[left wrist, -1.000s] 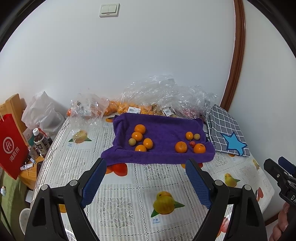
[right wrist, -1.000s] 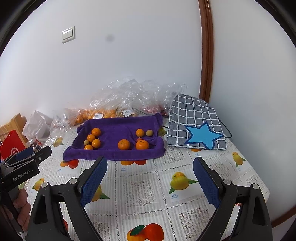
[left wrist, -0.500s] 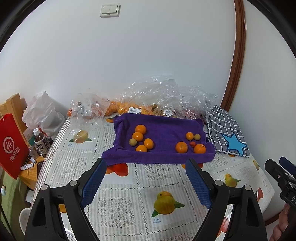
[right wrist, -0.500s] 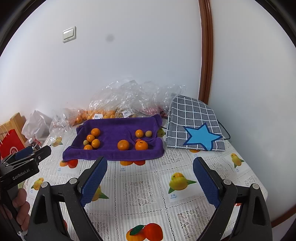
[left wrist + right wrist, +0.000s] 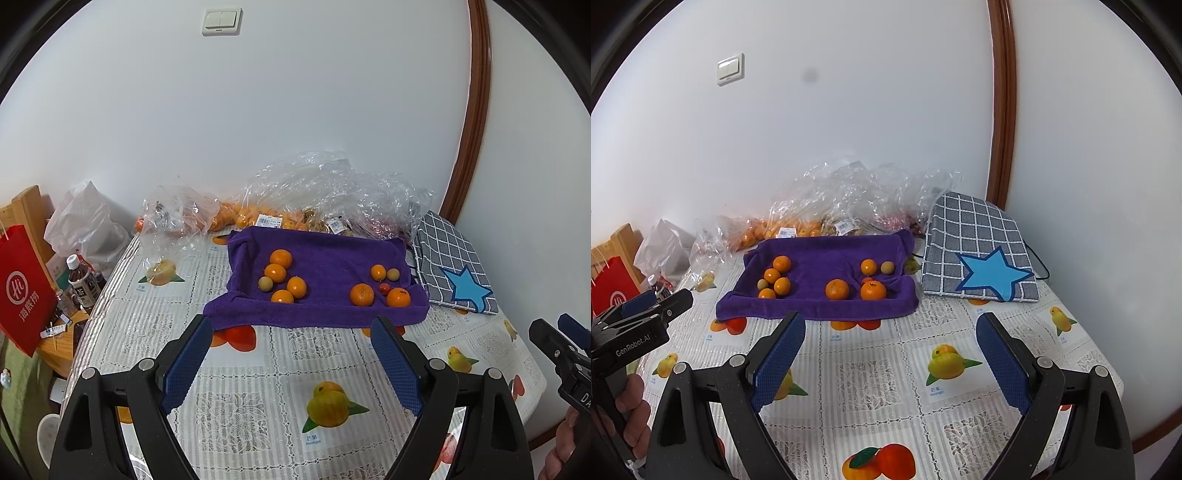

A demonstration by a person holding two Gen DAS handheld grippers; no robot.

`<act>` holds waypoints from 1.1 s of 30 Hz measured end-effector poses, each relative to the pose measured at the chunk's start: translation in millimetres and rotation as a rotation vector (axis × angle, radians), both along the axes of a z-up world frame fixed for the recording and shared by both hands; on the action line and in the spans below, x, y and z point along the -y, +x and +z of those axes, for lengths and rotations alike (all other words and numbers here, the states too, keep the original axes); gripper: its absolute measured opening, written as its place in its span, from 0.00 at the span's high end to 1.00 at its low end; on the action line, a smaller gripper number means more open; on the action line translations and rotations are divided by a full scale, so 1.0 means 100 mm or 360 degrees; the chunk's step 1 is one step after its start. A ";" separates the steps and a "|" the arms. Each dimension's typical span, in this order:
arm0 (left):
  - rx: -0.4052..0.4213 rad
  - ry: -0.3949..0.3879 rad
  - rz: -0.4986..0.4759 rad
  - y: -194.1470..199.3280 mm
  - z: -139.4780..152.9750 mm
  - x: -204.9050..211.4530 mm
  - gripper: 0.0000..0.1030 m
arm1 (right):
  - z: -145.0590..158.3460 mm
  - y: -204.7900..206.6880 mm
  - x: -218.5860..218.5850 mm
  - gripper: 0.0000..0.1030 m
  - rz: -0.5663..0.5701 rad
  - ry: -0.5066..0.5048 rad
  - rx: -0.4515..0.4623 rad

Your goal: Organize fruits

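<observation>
Left wrist view: my left gripper (image 5: 291, 363) and right gripper (image 5: 890, 363) hang spread, empty, near of the towel (image 5: 325, 258). Fruits (image 5: 282, 277) could roll off its limp edge if I nudge them.

A fruit-print tablecloth (image 5: 258, 373) covers the desk. On it lie a purple towel (image 5: 325, 258), a checked grey cushion (image 5: 448, 254) beside it, and clear plastic bags (image 5: 332, 184) behind.

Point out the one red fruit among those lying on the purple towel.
The small red fruit in the right-hand cluster on the purple towel, tucked between two oranges. It is the smallest piece; the rest are orange or dull yellow-green.
</observation>
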State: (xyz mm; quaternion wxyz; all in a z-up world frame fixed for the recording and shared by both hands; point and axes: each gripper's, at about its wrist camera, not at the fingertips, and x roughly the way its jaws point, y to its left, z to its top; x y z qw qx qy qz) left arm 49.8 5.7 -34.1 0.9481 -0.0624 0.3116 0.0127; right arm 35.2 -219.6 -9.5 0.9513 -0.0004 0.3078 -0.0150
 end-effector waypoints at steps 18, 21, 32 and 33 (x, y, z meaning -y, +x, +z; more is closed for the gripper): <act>0.0003 -0.0003 0.0005 -0.01 0.03 0.00 0.15 | 0.02 -0.02 -0.01 0.10 -0.0004 -0.0012 0.0006; 0.0007 -0.0006 0.0006 -0.01 0.03 0.01 0.15 | 0.03 -0.01 0.01 0.10 -0.0004 -0.0009 0.0011; 0.0008 -0.0006 0.0009 0.00 0.04 0.01 0.15 | 0.03 -0.01 0.01 0.10 -0.0002 -0.0013 0.0011; 0.0010 -0.0006 0.0008 0.00 0.05 0.01 0.15 | 0.03 -0.02 0.01 0.10 -0.0002 -0.0014 0.0011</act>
